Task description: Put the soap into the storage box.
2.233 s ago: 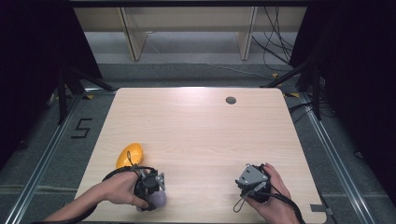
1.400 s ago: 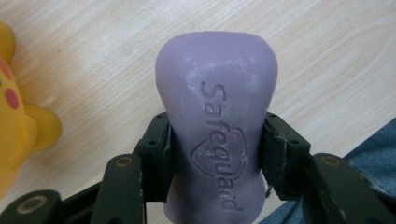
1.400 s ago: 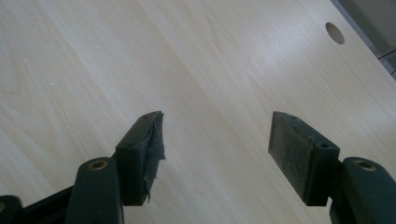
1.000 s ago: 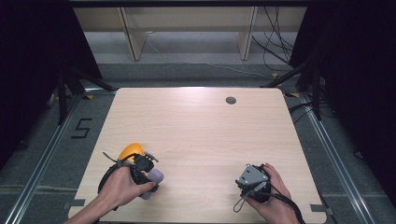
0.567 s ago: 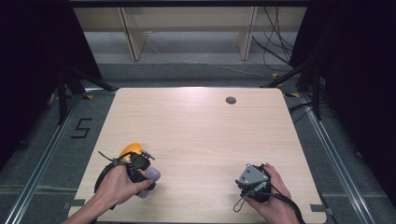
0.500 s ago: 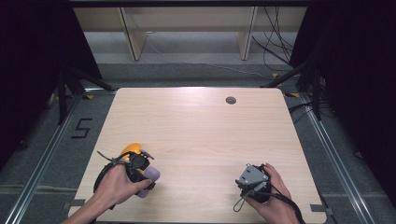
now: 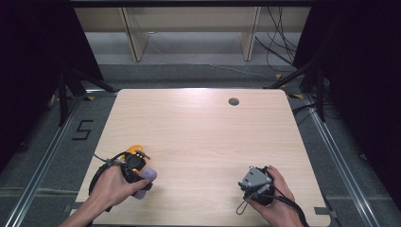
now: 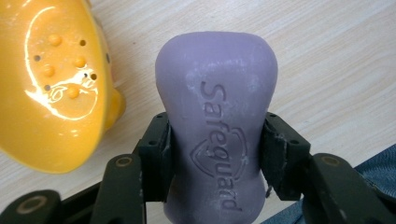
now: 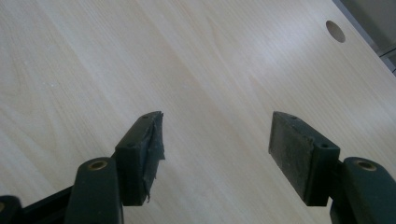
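Note:
A purple soap bar [image 8: 215, 93] stamped "Safeguard" is clamped at its waist between the black jaws of my left gripper [image 8: 215, 140]. It hangs just above the wooden table, right beside a yellow soap dish [image 8: 51, 84] with small holes and bumps. From above, the left gripper [image 7: 140, 182] and the soap [image 7: 146, 177] sit at the table's front left, with the yellow dish [image 7: 134, 151] just behind them. My right gripper [image 9: 217, 135] stands open over bare wood with nothing between its pads. In the high view the right gripper [image 7: 253, 176] rests near the front right edge.
The light wooden table [image 7: 203, 127] has a round cable hole [image 7: 233, 101] near its far edge, which the right gripper view also catches as the hole [image 9: 335, 31]. Metal rails and dark floor run along both sides. A blue sleeve edge lies by the left jaws.
Since the oldest frame the left gripper has carried the soap left and away from the front edge, up beside the yellow dish. Over the last second it barely shifts. The right gripper stays put.

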The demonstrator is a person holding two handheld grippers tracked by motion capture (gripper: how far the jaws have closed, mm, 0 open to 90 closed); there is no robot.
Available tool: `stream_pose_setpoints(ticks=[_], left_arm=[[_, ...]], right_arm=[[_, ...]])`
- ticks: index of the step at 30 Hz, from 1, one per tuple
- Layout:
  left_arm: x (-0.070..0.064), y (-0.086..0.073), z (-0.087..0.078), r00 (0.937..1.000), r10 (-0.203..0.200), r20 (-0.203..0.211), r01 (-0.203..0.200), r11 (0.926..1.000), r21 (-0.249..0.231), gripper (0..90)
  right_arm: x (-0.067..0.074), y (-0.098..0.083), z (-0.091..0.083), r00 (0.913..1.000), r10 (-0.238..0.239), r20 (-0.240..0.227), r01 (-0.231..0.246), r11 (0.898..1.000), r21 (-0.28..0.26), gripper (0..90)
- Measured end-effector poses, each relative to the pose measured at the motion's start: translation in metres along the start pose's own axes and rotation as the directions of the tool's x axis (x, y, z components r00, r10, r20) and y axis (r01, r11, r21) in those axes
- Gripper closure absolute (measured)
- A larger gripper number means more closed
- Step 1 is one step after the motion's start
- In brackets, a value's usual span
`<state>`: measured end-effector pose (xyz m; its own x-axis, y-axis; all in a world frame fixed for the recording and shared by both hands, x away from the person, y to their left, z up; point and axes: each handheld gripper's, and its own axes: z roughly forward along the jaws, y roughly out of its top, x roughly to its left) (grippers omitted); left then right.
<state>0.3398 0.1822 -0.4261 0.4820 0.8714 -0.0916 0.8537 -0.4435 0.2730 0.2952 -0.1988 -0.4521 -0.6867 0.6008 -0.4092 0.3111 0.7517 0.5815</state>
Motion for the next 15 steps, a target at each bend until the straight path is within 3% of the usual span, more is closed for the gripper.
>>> stream_pose_setpoints(ticks=[1,2,3,4,7,9,10,11,15], left_arm=[[0.000,0.000,0.000,1.0000,-0.003,-0.002,0.003,1.0000,-0.003,49.4],[0.000,-0.001,-0.001,0.9995,-0.032,0.007,0.032,0.9995,-0.002,49.3],[0.003,0.000,-0.002,0.9999,-0.011,0.003,0.011,0.9999,0.004,49.3],[0.002,-0.001,-0.002,0.9990,-0.043,0.007,0.043,0.9990,-0.008,49.3],[0.007,0.000,-0.005,0.9997,-0.025,0.007,0.025,0.9996,-0.010,49.3],[0.008,0.000,-0.006,0.9987,-0.052,0.003,0.052,0.9986,-0.014,49.3],[0.012,0.001,-0.007,0.9998,-0.019,0.002,0.019,0.9997,-0.012,49.3],[0.010,0.000,-0.008,0.9984,-0.057,0.005,0.057,0.9982,-0.018,49.4],[0.015,0.001,-0.013,0.9987,-0.051,0.000,0.051,0.9984,-0.023,49.3]], right_arm=[[0.000,0.000,0.000,1.0000,0.000,0.000,0.000,1.000,0.000,36.0],[-0.001,0.000,0.000,0.9999,-0.013,0.000,0.013,1.000,-0.005,36.0],[-0.001,0.000,0.000,0.9997,-0.021,0.014,0.021,1.000,-0.006,36.0],[-0.001,0.000,0.000,0.9998,-0.021,0.004,0.021,1.000,-0.008,36.0],[-0.001,0.000,0.000,0.9998,-0.021,0.006,0.021,1.000,-0.007,36.0],[0.000,0.000,0.000,1.0000,0.001,0.000,-0.001,1.000,0.000,36.0],[0.000,0.000,0.000,1.0000,0.001,0.000,-0.001,1.000,0.000,36.0],[0.000,0.000,0.000,1.0000,0.001,0.000,-0.001,1.000,-0.001,36.0],[0.000,0.000,0.000,1.0000,0.001,0.000,-0.001,1.000,0.000,36.0]])
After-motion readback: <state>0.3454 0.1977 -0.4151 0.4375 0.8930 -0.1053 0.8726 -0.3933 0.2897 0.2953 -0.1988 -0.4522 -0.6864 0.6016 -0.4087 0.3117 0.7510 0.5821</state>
